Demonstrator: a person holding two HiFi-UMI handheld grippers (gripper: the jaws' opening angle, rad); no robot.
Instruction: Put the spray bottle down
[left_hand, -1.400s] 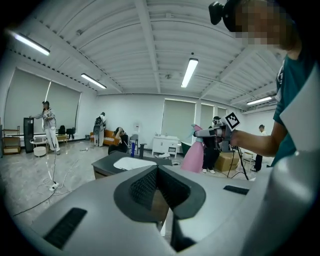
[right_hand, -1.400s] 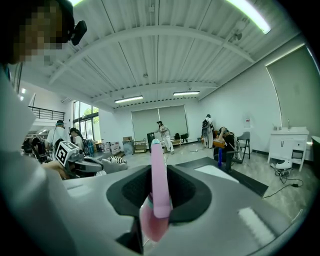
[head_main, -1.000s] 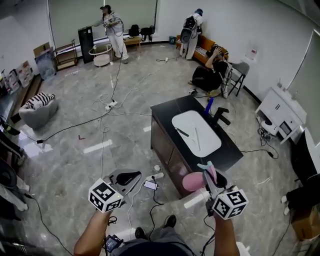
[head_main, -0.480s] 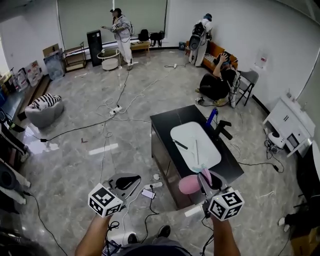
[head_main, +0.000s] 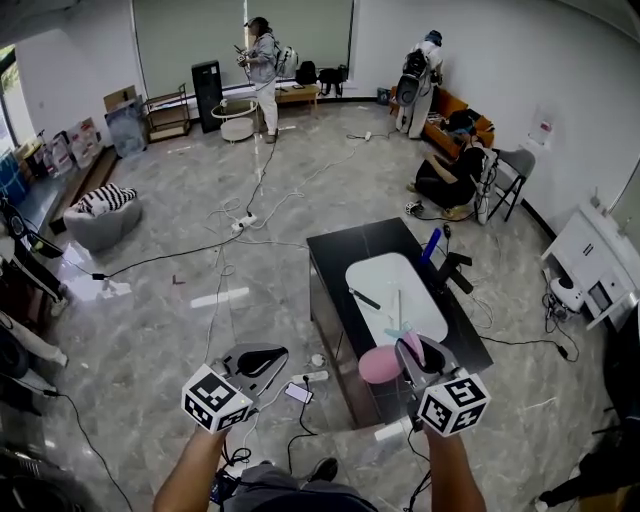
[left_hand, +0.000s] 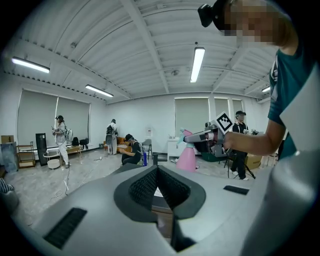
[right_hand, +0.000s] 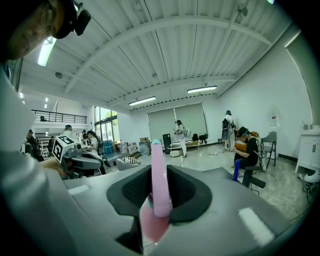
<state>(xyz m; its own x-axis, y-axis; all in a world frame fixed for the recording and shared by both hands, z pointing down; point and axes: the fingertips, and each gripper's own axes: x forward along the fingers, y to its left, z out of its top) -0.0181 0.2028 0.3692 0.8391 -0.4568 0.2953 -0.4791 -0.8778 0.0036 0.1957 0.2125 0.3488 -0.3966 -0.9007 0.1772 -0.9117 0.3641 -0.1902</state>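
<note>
Right gripper view: the spray bottle (right_hand: 158, 180) is clamped upright in the right gripper (right_hand: 160, 197), probably for standing on the table (head_main: 328, 255) just beyond; the left gripper (left_hand: 158, 175) is closed, empty.

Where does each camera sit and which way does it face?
Head view: on the person's head, facing steeply down at the black table; both forearms show.
Left gripper view: on the left gripper, facing across the room; right forearm shows.
Right gripper view: on the right gripper, facing along its spray bottle; left gripper shows.
Shared: all three show the spray bottle.
</note>
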